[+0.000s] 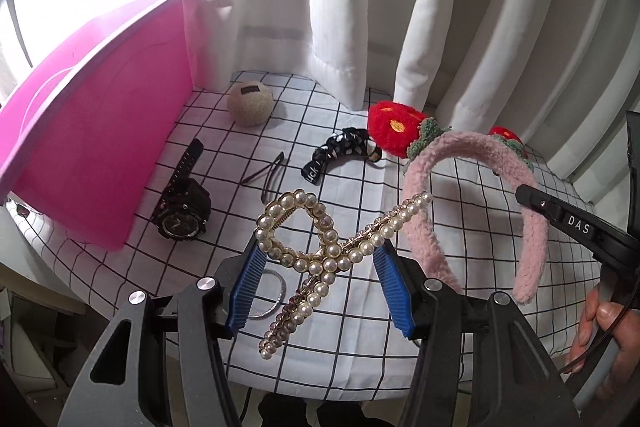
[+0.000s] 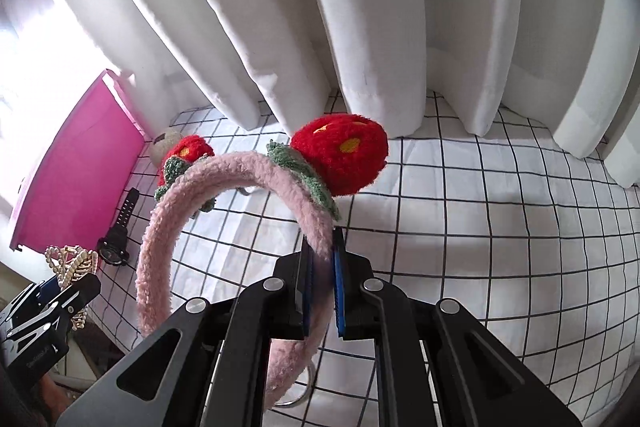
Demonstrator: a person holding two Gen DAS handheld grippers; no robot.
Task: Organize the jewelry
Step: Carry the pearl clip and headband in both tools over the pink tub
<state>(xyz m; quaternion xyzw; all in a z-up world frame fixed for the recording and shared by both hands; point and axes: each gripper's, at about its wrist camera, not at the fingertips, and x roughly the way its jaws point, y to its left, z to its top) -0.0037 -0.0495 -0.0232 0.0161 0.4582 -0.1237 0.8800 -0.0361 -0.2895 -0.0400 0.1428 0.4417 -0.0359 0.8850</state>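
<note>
My left gripper (image 1: 320,251) is shut on a gold hair claw clip set with pearls (image 1: 326,247), which hangs between its blue pads above the checked tablecloth (image 1: 360,327). In the right wrist view the same clip (image 2: 72,263) and left gripper (image 2: 70,285) show at the lower left. My right gripper (image 2: 323,247) is shut on one side of a fuzzy pink headband (image 2: 160,227) with two red strawberry pompoms (image 2: 340,155), held up off the table. From the left wrist view the headband (image 1: 532,227) arcs at the right, beside the right gripper's black finger (image 1: 576,223).
A pink box (image 1: 100,131) stands open at the left. On the cloth lie a black watch (image 1: 184,215), dark glasses (image 1: 272,175), a black patterned scrunchie (image 1: 344,151), a beige ball (image 1: 251,103) and a silver bangle (image 1: 276,295). White curtains (image 2: 360,27) hang behind.
</note>
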